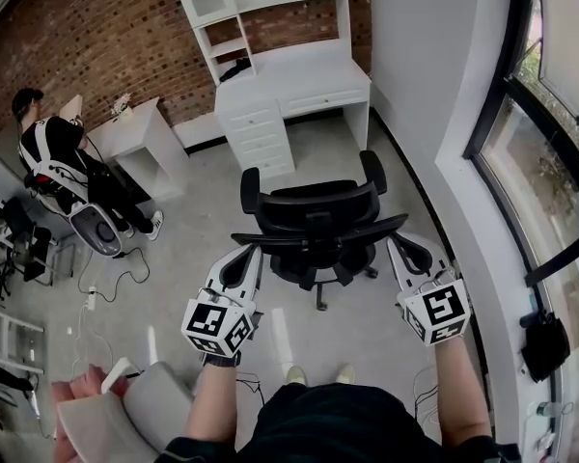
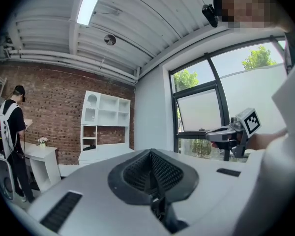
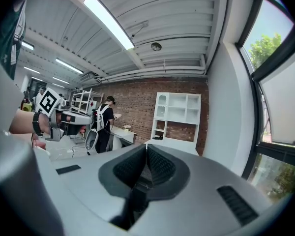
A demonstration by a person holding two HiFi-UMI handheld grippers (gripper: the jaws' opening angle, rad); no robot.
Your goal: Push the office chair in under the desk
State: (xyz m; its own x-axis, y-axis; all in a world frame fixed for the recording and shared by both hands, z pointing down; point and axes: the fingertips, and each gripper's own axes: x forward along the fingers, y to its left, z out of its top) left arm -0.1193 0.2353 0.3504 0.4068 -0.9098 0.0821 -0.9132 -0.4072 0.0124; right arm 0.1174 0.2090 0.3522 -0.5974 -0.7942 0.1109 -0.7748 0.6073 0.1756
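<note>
Left gripper point(image 1: 255, 251), right gripper point(image 1: 392, 244): closed, empty

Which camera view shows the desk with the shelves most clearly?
The head view: the whole desk shows from above, with its drawers and the gap beside them. The left gripper view and the right gripper view show only its shelves and top; the lower part is hidden.

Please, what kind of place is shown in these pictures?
Probably an office or workroom: a white desk with drawers and shelves stands against a brick wall, and a black office chair stands before it.
</note>
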